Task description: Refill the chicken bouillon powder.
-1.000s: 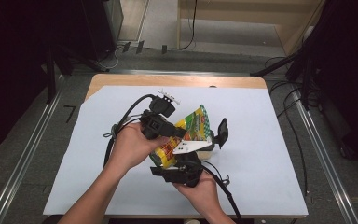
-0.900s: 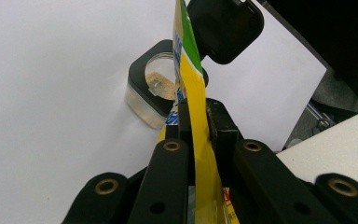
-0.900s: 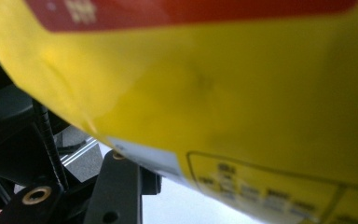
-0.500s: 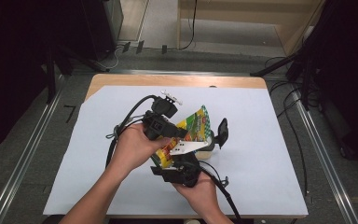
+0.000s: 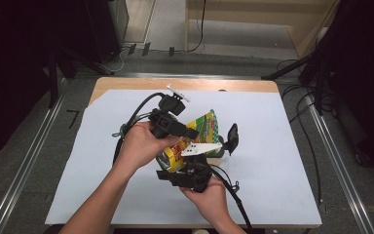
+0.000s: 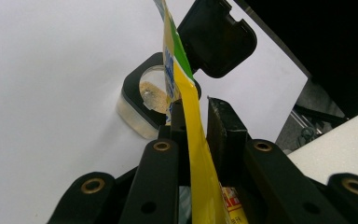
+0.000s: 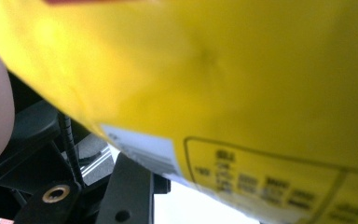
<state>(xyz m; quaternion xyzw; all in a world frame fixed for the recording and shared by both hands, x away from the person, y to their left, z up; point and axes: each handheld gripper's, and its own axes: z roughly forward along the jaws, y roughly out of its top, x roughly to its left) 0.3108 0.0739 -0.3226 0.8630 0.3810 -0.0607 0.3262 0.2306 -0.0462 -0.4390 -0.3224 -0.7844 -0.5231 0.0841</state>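
The snack bag (image 5: 202, 134), a glossy yellow and green foil pouch, is being held above the middle of the white sheet (image 5: 282, 146) by both tools. Its long axis is running from about seven o'clock up to one o'clock in the high view. Its upper edge is being gripped by the left gripper (image 5: 187, 131); in the left gripper view the thin flat film (image 6: 191, 116) is lying between the two black jaws, which have just been easing apart slightly, though the film appears still pinched. The lower, fuller end is being supported by the right gripper (image 5: 177, 168); whether its jaws are clamped is hard to tell, as the yellow surface (image 7: 214, 70) is blurred against the lens. At about three o'clock of the bag, just beyond it, a small clear container (image 6: 142, 105) with a black rim and hinged black lid (image 6: 216, 39) is standing open, some crumbly contents inside. The bag's mouth is being tilted toward it.
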